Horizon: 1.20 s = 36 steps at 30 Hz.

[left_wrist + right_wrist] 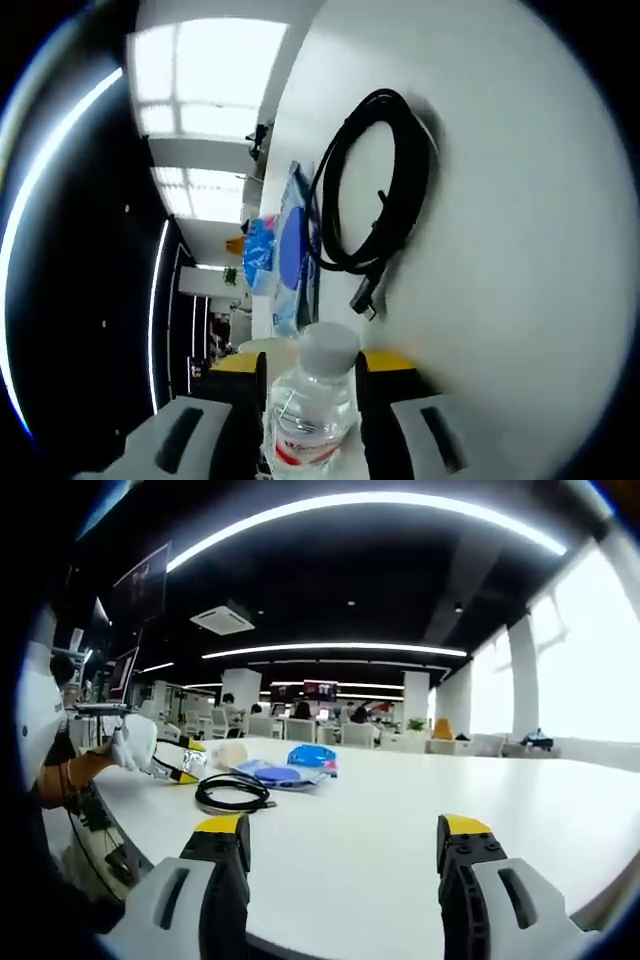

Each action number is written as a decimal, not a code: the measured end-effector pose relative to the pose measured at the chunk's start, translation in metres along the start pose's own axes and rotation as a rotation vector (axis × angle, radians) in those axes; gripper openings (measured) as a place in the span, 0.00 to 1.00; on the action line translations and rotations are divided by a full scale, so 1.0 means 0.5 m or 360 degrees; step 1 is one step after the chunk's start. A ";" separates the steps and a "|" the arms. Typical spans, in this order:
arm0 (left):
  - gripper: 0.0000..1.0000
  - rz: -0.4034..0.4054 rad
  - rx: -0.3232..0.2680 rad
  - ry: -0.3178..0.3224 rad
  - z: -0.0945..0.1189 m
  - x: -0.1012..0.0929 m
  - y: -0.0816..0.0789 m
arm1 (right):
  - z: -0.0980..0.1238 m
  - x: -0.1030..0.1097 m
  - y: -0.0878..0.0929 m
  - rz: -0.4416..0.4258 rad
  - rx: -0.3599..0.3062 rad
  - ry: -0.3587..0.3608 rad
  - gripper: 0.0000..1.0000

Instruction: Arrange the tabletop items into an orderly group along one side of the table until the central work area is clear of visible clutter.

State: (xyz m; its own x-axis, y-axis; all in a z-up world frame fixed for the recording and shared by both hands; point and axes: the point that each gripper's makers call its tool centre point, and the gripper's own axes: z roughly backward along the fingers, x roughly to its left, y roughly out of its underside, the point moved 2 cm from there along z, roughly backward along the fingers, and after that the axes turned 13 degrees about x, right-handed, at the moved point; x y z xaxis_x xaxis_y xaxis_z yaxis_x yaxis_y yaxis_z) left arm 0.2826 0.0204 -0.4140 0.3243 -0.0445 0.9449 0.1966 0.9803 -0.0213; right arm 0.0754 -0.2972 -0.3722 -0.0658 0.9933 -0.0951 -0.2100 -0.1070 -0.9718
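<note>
My left gripper (312, 368) is shut on a clear water bottle (308, 415) with a white cap and a red label, which stands between its yellow-tipped jaws. Beyond it on the white table (520, 250) lies a coiled black cable (372, 180), with blue packets (290, 250) further off. In the right gripper view, my right gripper (342, 832) hangs open over bare table (400, 810) with nothing between its jaws. Ahead of it lie the cable (233, 794) and blue packets (295, 765). The left gripper (178, 764) is at the far left, held by a gloved hand (130, 748).
A pale round object (228, 753) sits next to the left gripper, behind the cable. The table's near edge runs just under my right jaws. Desks, chairs and people fill the office beyond the far edge. The table's right half is bare.
</note>
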 end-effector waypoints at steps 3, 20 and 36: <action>0.24 -0.0050 -0.0002 0.0008 -0.002 -0.008 -0.002 | 0.003 -0.001 0.000 0.0000 -0.0002 0.0005 0.73; 0.22 -0.0110 -0.0001 -0.0008 -0.006 -0.010 -0.003 | -0.002 0.010 0.007 -0.0012 0.0017 -0.0014 0.72; 0.22 -0.0052 -0.0022 0.0002 -0.008 -0.005 -0.002 | 0.003 0.016 0.004 -0.0012 0.0019 -0.0013 0.72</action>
State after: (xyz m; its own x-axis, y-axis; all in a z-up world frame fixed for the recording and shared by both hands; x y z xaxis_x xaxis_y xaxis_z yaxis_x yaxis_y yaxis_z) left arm 0.2855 0.0187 -0.4179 0.3185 -0.0766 0.9448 0.2200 0.9755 0.0049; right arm 0.0730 -0.2898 -0.3745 -0.0724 0.9937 -0.0860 -0.2220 -0.1002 -0.9699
